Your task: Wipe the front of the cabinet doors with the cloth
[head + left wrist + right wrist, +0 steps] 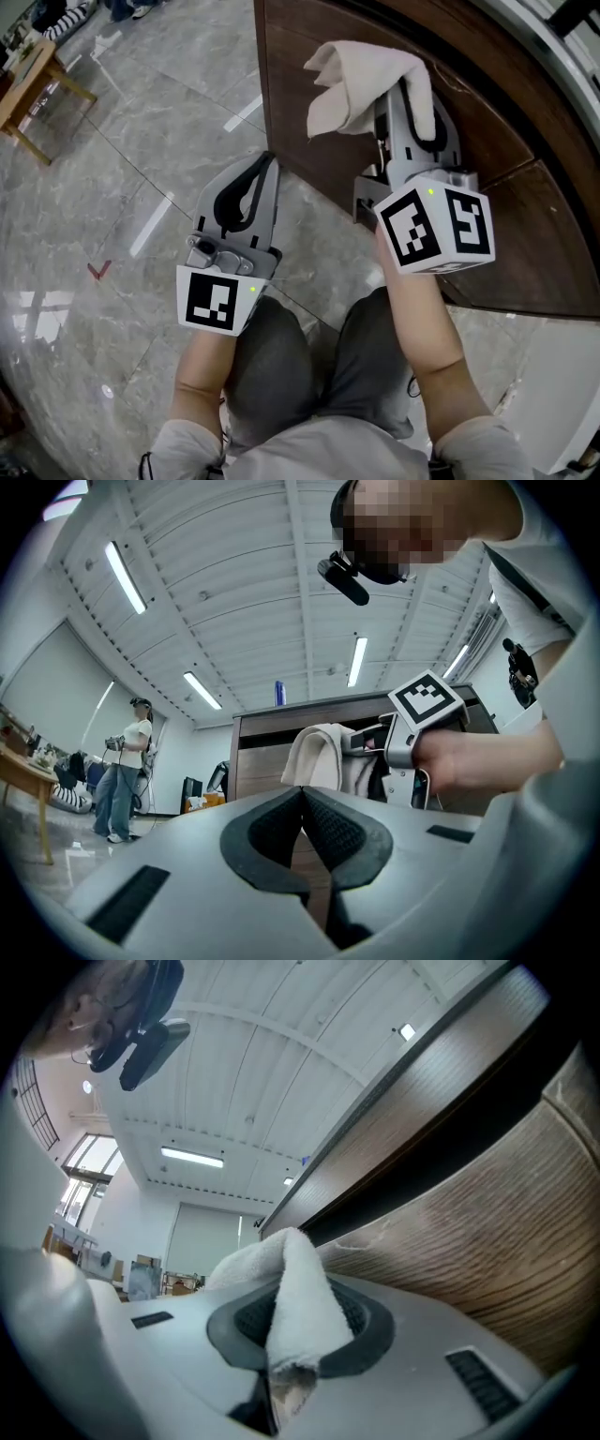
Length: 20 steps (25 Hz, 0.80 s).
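My right gripper (410,94) is shut on a white cloth (356,84), which bunches out past its jaws against the dark wooden cabinet door (309,131). The right gripper view shows the cloth (295,1302) pinched between the pads, close beside the cabinet's wood-grain front (497,1232). My left gripper (253,183) hangs lower and to the left, shut and holding nothing, its tips near the cabinet's bottom corner. Seen from the left gripper view, its pads (302,832) meet, with the cloth (314,754) and the right gripper (412,738) beyond them by the cabinet (267,752).
The floor is grey marble tile (122,187). A wooden table (33,84) stands at the far left. The person's knees (319,366) are below the grippers. Another person (120,771) stands far off in the room. A white surface (553,375) lies right of the cabinet.
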{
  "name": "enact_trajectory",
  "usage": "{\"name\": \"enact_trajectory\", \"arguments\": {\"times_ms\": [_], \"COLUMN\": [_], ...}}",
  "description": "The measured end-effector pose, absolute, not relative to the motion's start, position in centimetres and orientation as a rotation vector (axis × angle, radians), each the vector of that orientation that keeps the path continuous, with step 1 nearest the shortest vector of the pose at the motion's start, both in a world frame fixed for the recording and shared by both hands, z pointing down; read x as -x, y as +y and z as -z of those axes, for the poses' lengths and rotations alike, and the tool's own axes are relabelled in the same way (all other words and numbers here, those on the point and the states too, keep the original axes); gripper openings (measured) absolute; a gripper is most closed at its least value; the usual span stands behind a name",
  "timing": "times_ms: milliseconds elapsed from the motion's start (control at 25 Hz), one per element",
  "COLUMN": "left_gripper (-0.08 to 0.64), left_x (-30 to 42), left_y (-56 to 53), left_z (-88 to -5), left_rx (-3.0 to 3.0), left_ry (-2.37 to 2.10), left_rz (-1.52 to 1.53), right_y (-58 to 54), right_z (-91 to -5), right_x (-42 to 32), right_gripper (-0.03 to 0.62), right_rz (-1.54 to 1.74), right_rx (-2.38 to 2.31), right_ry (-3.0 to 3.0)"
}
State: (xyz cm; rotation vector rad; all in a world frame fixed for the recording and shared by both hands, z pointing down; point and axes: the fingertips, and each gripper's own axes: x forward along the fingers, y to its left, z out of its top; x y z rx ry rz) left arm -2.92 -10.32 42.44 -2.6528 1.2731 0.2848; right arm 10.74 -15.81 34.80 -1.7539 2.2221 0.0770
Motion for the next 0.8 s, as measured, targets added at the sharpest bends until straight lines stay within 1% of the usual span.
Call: {"name": "enact_trajectory", "arguments": {"times_ms": [360,800], "left_gripper": [0.017,0.017], "left_x": [2.6,-0.9], "left_y": [-11.1,-9.7], "left_z": [-41.8,-41.6], "left_rx": [2.678,2.710], "left_ry": [1.220,1.140], "left_rz": [-0.309,-0.311], "right_y": [-13.8,-7.9], "right_z": [-34.6,-34.8], "right_x": [-12.8,-19.1], "right_gripper": [0.071,0.071], "right_rz": [-0.111,-0.097], "right_rx": [1.834,1.902], "right_ry": [2.195,2.102]}}
